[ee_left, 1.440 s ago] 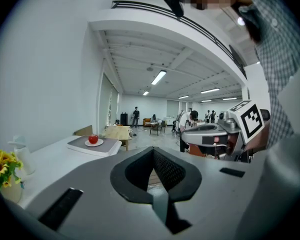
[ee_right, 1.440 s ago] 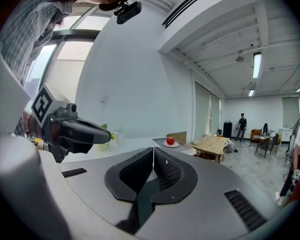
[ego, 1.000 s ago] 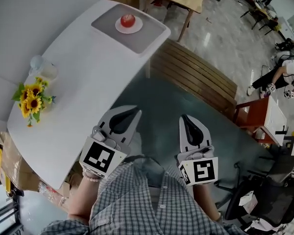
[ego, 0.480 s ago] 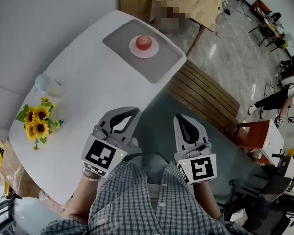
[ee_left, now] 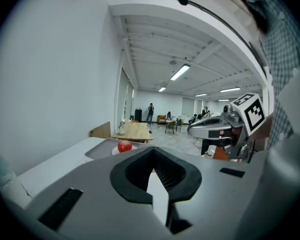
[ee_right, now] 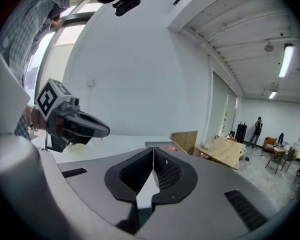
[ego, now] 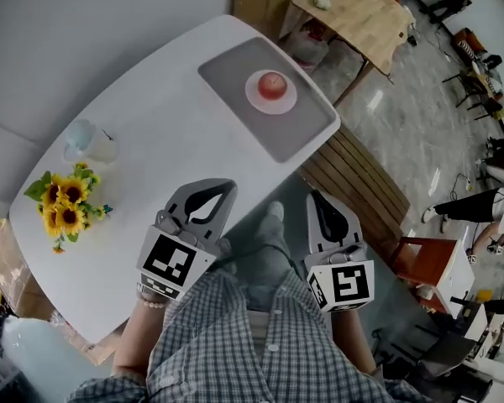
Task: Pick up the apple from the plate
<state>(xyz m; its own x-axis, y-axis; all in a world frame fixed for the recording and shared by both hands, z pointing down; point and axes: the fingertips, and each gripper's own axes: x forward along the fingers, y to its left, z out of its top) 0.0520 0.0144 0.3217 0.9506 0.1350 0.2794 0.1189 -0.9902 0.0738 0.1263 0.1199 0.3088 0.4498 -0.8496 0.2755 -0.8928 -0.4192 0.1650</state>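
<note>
One red apple (ego: 272,83) on plate (ego: 254,98) — left hand-held gripper (ego: 223,188), right hand-held gripper (ego: 317,200) closed.

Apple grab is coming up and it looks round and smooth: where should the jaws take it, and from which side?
Likely across its widest middle, coming down from above: the apple sits alone at the centre of the low pink plate, with nothing crowding its rounded sides.
</note>
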